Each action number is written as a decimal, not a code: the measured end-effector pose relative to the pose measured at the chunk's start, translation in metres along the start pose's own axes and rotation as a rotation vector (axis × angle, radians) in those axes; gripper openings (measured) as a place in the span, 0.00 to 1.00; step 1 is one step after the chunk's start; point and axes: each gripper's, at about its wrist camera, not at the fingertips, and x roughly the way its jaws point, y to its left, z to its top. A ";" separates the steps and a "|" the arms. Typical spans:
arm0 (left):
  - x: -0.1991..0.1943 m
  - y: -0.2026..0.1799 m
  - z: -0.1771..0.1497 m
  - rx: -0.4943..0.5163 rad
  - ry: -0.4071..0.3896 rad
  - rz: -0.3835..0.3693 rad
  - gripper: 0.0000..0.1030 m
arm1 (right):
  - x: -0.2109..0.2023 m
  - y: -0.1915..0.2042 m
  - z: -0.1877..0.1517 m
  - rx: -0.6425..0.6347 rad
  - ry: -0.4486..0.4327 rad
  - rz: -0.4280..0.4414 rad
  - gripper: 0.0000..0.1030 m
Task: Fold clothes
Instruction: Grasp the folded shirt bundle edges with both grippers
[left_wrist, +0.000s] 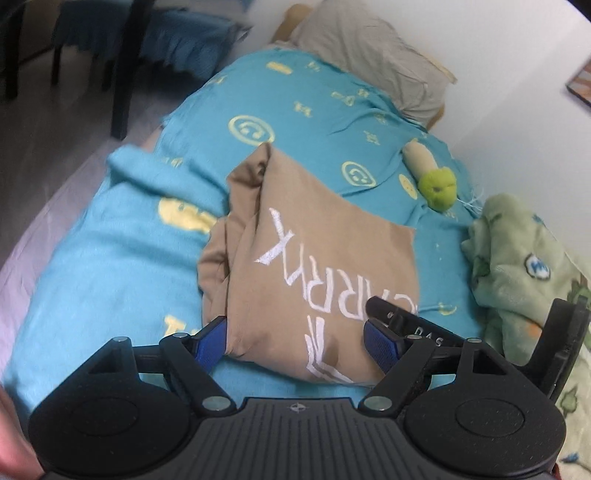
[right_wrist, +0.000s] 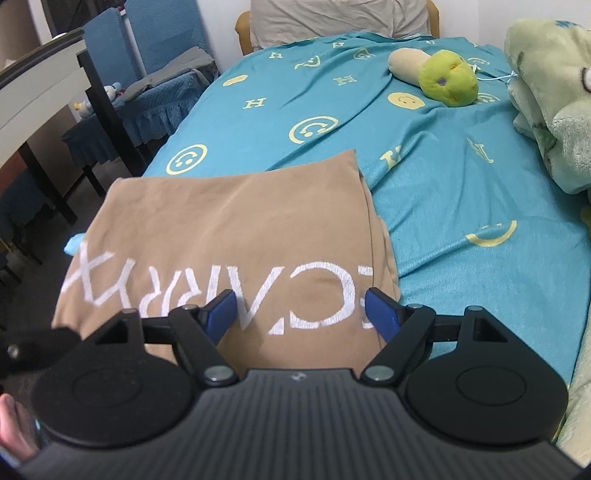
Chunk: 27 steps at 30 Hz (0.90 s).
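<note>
Folded tan shirt (right_wrist: 229, 221), perhaps unheld

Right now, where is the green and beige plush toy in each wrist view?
Left wrist view: green and beige plush toy right of centre, upper half.
Right wrist view: the toy near the top, right of centre.
Shared landmark: tan garment with white lettering, lying below-left of it.

Open right tool (right_wrist: 301, 314) hovers over folded tan shirt (right_wrist: 229, 221).
</note>
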 end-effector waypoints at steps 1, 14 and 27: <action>0.000 0.000 0.000 -0.008 0.005 0.005 0.78 | 0.000 -0.001 0.000 0.009 0.001 0.002 0.77; 0.012 0.000 -0.016 -0.087 0.084 -0.062 0.78 | 0.004 -0.002 0.004 0.040 -0.003 -0.011 0.77; 0.055 0.064 -0.012 -0.540 -0.044 -0.098 0.70 | 0.007 -0.006 0.005 0.067 -0.005 -0.016 0.77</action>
